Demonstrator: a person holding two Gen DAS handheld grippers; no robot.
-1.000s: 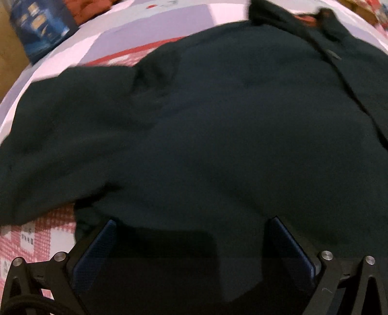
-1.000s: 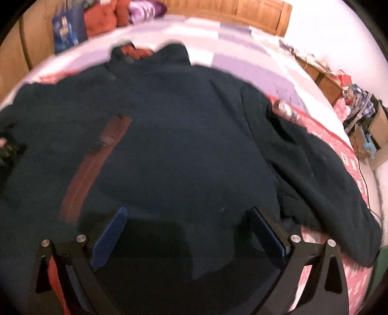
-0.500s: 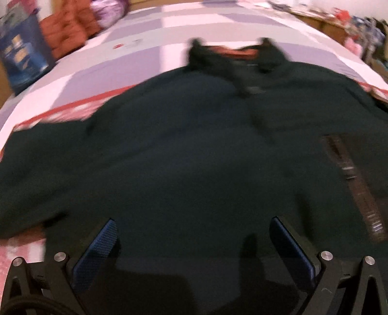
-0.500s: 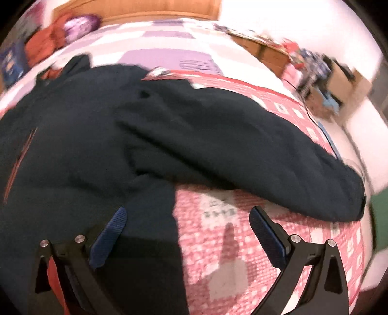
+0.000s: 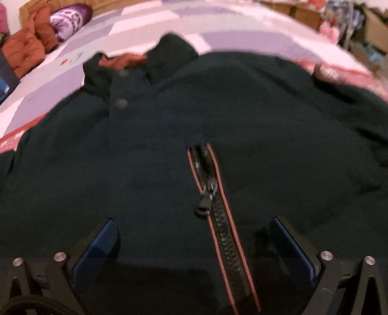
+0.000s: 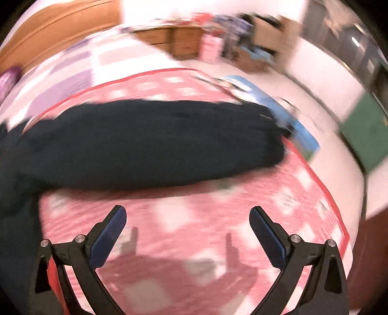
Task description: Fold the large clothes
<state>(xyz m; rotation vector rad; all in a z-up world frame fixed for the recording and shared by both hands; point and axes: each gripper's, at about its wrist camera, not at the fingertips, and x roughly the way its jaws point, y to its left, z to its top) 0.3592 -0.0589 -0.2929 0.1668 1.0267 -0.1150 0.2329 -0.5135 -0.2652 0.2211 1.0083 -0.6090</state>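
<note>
1. At the far left of the left wrist view, a quilted rust-orange garment (image 5: 26, 48) lies bunched on the bed beside a purple-and-white patterned bundle (image 5: 70, 17); both are soft with blur.
2. The dark jacket (image 5: 145, 157) lies spread flat on the bed, matte and fleecy, its collar (image 5: 169, 53) raised with an orange lining showing and two round snap buttons (image 5: 120, 103) below it.
3. A chunky black zipper (image 5: 223, 232) edged in red runs down the front, its pull hanging loose; its lower end is cut off by the frame.
4. The left gripper (image 5: 194, 242) hovers over the jacket, its blue textured pads spread wide, holding nothing.
5. In the right wrist view one sleeve (image 6: 150, 143) stretches across the pink-and-white checked bedspread (image 6: 194, 218); the cuff smears into blur.
6. The right gripper (image 6: 188, 227) hangs released over bare bedspread, fingers apart and empty.
7. Beyond, the room's clutter is too streaked to identify.
</note>
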